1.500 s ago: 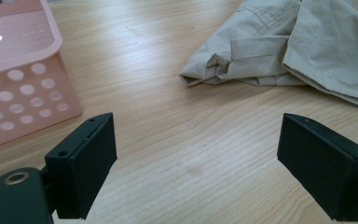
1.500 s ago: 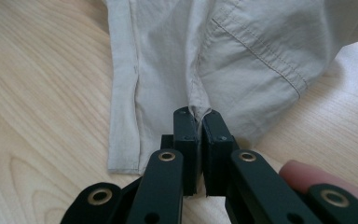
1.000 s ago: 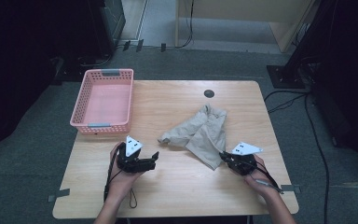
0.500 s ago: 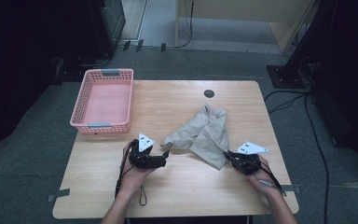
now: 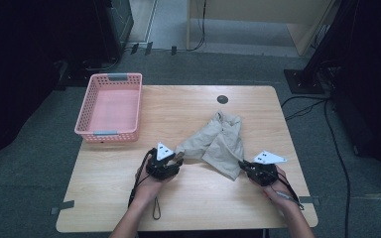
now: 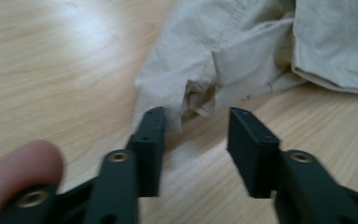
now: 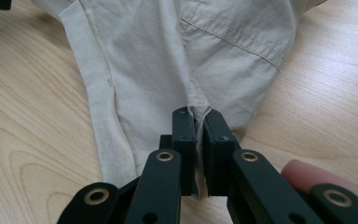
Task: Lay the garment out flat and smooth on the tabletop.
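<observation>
Cloth [image 7: 186, 56] is pinched at its corner in the right gripper [image 7: 199, 121], near the table's [image 5: 188, 106] front edge. The left gripper [image 6: 196, 123] gapes at another corner. The pink basket [image 5: 110, 133] at the back left corner holds nothing.

Overhead light falls on the table [image 5: 188, 114], while the surrounding room lies in deep shadow. A pale glare patch marks the wood at upper left in the left gripper view, where the near fingertip [image 6: 18, 172] is blurred.
</observation>
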A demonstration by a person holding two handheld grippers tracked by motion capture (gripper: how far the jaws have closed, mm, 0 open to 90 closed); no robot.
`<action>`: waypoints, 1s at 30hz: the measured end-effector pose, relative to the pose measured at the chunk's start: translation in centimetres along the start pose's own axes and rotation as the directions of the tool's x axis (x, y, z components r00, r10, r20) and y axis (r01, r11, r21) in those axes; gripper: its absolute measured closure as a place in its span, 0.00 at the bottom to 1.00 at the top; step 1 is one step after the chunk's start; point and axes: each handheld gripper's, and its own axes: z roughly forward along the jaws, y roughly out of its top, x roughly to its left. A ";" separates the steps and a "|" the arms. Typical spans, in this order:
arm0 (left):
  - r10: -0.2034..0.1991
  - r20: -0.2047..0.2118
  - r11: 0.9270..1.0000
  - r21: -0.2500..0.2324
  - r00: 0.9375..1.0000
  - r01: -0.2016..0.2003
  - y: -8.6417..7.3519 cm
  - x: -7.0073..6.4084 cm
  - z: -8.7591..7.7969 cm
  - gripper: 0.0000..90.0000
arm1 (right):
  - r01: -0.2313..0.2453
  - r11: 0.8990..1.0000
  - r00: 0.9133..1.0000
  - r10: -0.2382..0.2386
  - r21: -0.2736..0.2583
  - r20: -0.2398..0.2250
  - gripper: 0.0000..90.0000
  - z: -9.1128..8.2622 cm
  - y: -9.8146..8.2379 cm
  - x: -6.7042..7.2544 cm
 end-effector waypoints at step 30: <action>-0.024 -0.089 0.998 -0.060 0.996 0.018 0.1 0.5 0.3 0.41 | -0.045 0.999 0.999 0.045 -0.026 0.007 0.96 -0.3 -0.5 0.0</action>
